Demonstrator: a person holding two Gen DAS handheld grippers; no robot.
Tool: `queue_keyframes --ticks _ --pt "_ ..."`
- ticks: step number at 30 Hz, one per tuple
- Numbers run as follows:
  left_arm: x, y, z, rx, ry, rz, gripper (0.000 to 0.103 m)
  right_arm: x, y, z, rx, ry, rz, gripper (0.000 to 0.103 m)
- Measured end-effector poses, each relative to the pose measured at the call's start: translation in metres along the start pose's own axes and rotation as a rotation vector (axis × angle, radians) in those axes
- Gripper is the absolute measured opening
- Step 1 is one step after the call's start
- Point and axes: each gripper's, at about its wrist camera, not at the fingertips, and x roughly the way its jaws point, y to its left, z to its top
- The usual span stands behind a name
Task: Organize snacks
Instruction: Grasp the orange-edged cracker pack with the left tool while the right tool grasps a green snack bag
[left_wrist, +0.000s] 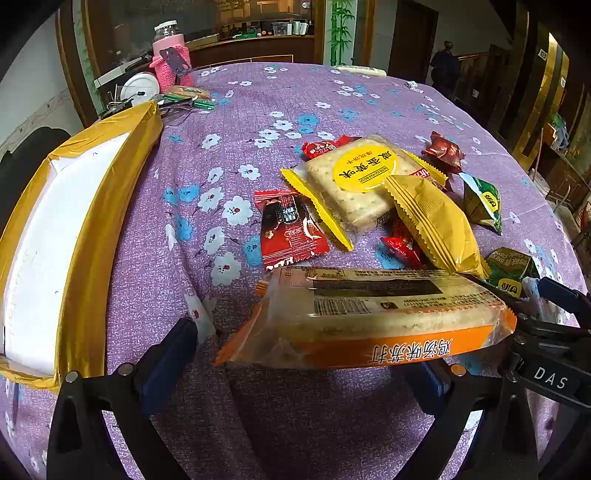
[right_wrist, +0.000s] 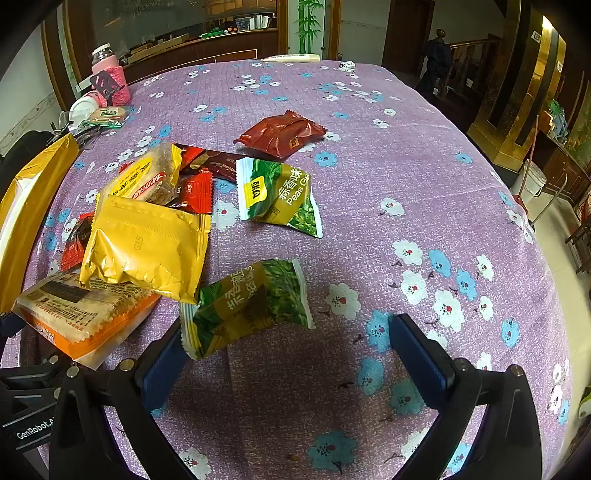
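1. My left gripper (left_wrist: 310, 347) has its jaws spread wide and holds nothing. The long orange-edged clear packet of soda crackers (left_wrist: 369, 317) lies between its blue pads without either pad pressing on it.
2. That cracker packet's long axis runs across the gripper's opening, side to side in the left wrist view. I judge the packet nearly as long as the gap, so closing here would catch it end to end rather than across its narrow width.
3. My right gripper (right_wrist: 291, 350) is also spread wide and empty. The small green foil pack of peas (right_wrist: 251, 302) lies just ahead of its left pad, tilted, with one crimped white end touching or nearly touching that pad.
4. The likely container, a shallow white tray with yellow-taped rim (left_wrist: 92, 206), sits to the left on the purple flowered tablecloth (left_wrist: 229, 110). The left gripper is the nearer one to it.
5. The left view shows the tray's white inside and the square yellow-labelled biscuit pack (left_wrist: 354, 181). The right view shows only the tray's corner, but gives the second green pea pack (right_wrist: 280, 195) and the dark red foil pouch (right_wrist: 280, 134), both barely visible from the left.
6. The plain yellow foil pouch (right_wrist: 147, 247) overlaps the cracker packet's far edge, so lifting the packet may drag it.
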Motion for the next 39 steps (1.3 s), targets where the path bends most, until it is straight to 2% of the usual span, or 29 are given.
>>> queue_keyframes --ticks 17,22,26,30,33,36,39 --pt "0.0 0.0 0.0 0.0 0.0 0.0 0.103 0.002 0.001 0.002 0.015 -0.001 -0.005 0.103" --pt "-0.001 0.001 0.0 0.019 0.004 -0.008 0.103 -0.001 -0.002 0.0 0.017 -0.013 0.033 0.103" --pt "-0.01 0.004 -0.005 0.074 0.049 -0.06 0.102 -0.016 -0.006 -0.004 0.014 -0.046 0.101 0.103" --pt "-0.034 0.005 -0.017 0.161 -0.011 -0.11 0.102 -0.047 -0.009 -0.015 -0.032 -0.147 0.133 0.103" --pt "-0.048 0.007 -0.017 0.225 -0.049 -0.185 0.099 -0.06 -0.018 -0.023 -0.041 -0.226 0.126 0.103" --pt "-0.058 0.01 -0.008 0.252 -0.106 -0.193 0.099 -0.06 -0.033 -0.024 0.025 -0.233 0.199 0.103" --pt "-0.056 0.005 0.008 0.306 -0.099 -0.275 0.099 -0.066 -0.049 -0.026 0.093 -0.277 0.266 0.103"
